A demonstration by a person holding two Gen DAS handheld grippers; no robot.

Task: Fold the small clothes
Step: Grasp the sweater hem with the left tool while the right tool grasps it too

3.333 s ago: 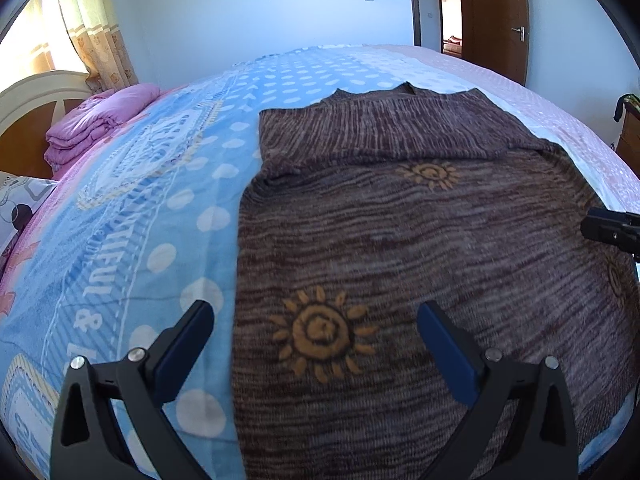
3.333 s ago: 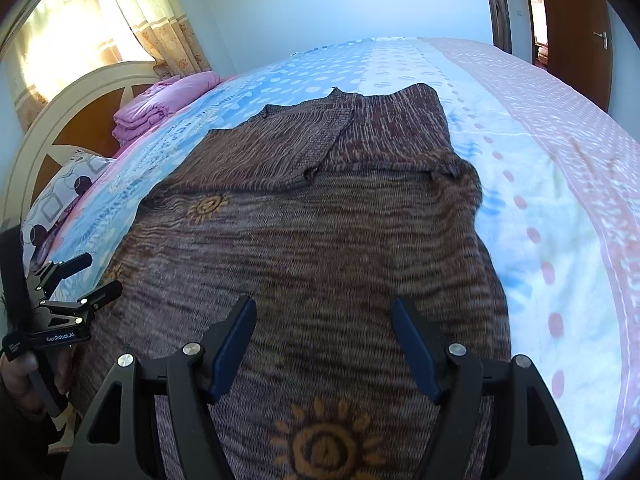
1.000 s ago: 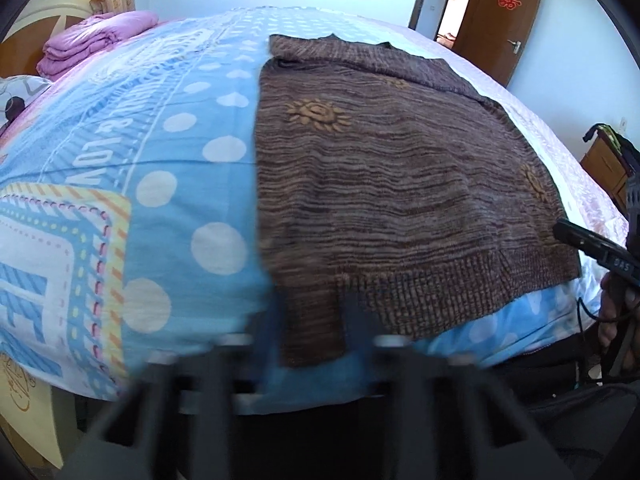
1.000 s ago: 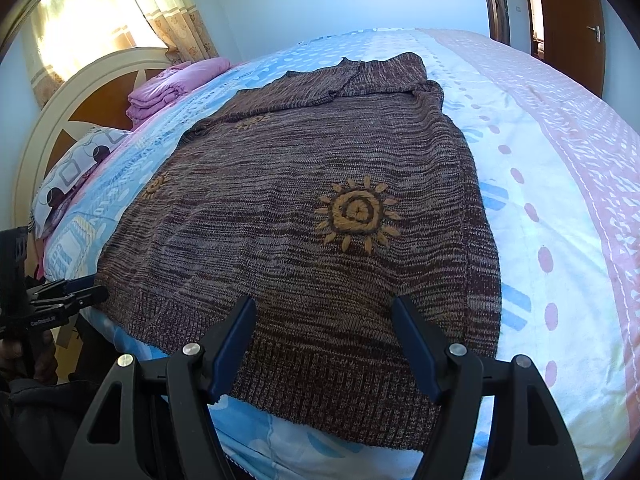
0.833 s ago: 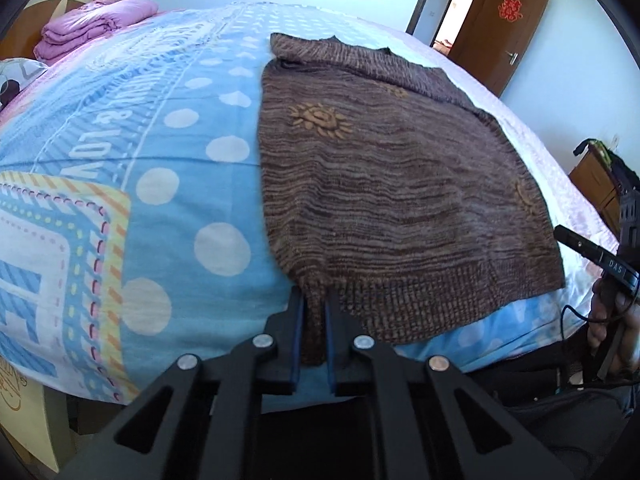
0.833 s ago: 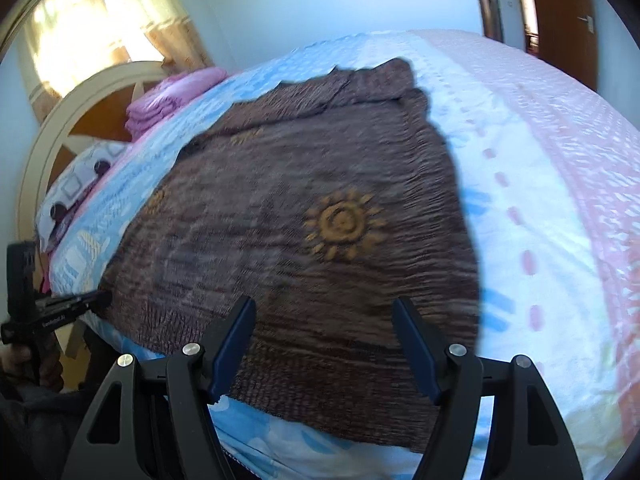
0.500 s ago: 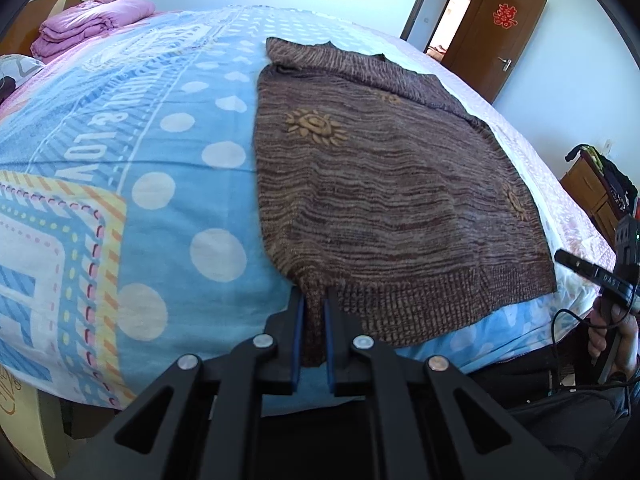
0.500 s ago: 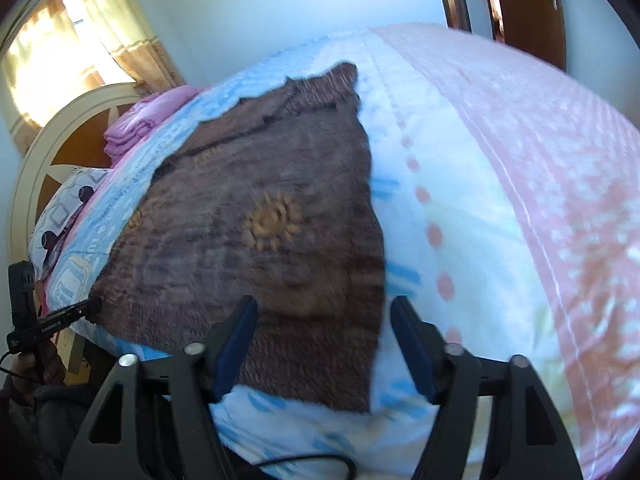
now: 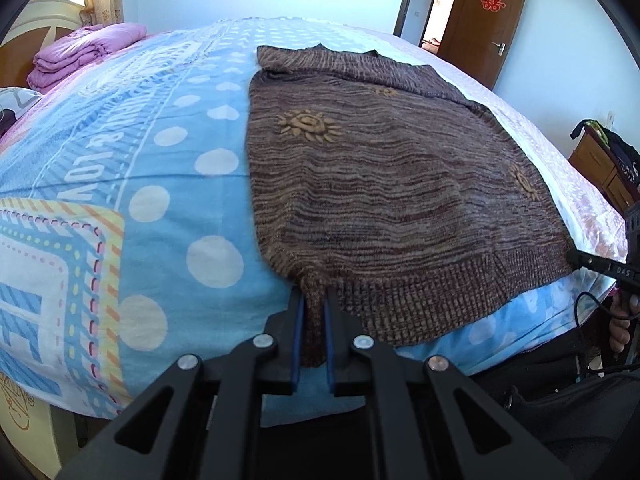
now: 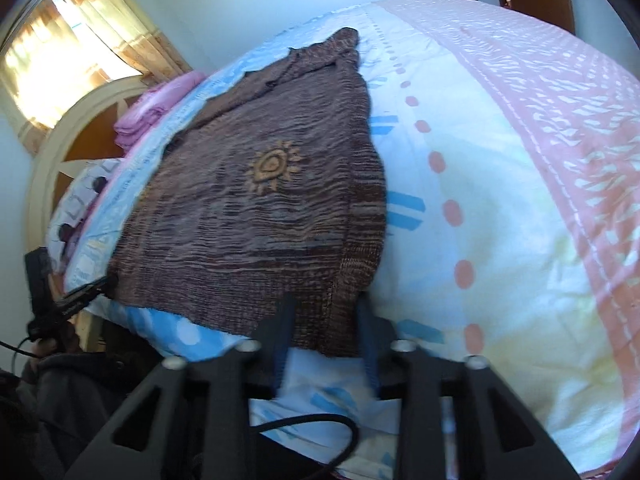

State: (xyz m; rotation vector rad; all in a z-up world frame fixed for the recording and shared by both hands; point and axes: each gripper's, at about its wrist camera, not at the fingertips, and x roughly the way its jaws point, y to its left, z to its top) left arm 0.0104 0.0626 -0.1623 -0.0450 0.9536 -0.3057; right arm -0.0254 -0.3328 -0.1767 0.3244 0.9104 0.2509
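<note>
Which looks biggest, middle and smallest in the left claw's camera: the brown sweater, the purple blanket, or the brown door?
1. Brown sweater, by far the biggest.
2. Brown door.
3. Purple blanket, close to the door in size.

The door and blanket sit farther from the camera, so that order is unsure.

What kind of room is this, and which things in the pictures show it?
Most likely a home bedroom. A brown knit sweater lies on a bed with a blue patterned bedspread, a folded purple quilt sits by the headboard, and a curtained window stands behind.
</note>
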